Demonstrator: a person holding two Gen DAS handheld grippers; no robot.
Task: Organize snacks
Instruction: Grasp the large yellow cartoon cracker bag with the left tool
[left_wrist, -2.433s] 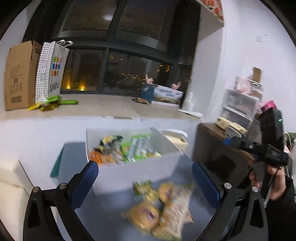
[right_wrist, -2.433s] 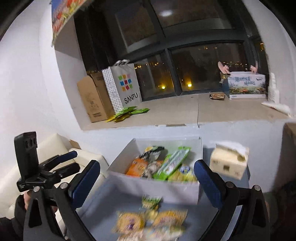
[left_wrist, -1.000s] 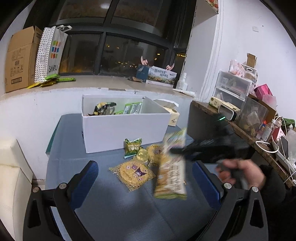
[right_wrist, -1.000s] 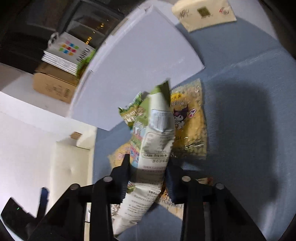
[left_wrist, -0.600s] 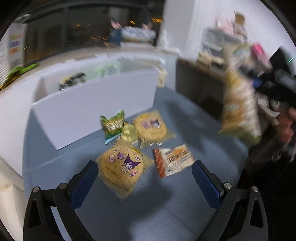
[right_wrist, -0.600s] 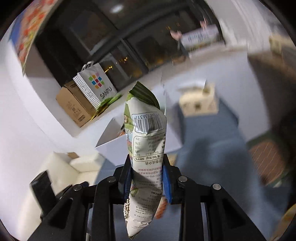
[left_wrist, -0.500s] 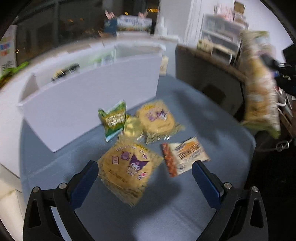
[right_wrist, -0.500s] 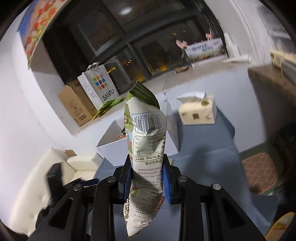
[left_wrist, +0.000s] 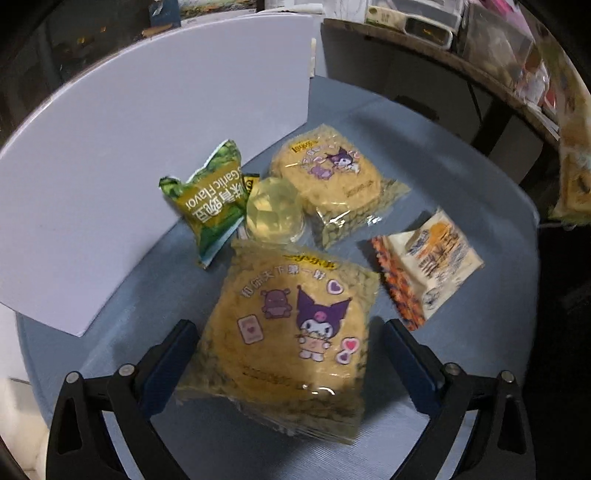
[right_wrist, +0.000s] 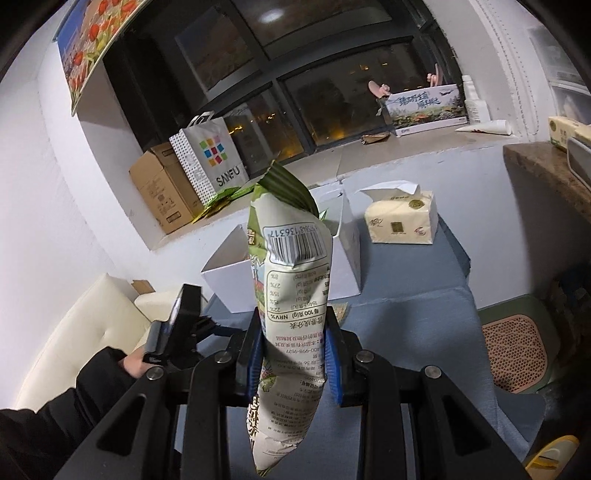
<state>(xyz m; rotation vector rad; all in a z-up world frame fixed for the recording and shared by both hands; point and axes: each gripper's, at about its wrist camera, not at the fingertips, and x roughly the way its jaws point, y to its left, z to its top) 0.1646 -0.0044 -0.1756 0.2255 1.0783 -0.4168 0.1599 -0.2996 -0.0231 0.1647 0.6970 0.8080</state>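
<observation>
Left tongs (left_wrist: 288, 354): spread wide, empty, angled down astride the nearest yellow cookie pack (left_wrist: 291, 339) on the table (left_wrist: 480, 229), likely lining up a grasp.
Right tongs (right_wrist: 293, 349): pinched on the tall snack bag (right_wrist: 291, 295), held upright and level, facing the white box (right_wrist: 347, 258) beyond, probably its destination.

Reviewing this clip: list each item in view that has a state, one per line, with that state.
right gripper: shut on the tall snack bag
tall snack bag: lifted, upright, sealed
left gripper: open, astride the near Kuromi pack
near Kuromi pack: flat on table, sealed
far Kuromi pack: flat, sealed
green garlic pouch: leaning on the white box
white box: open-topped
tissue pack: open, tissue sticking up
</observation>
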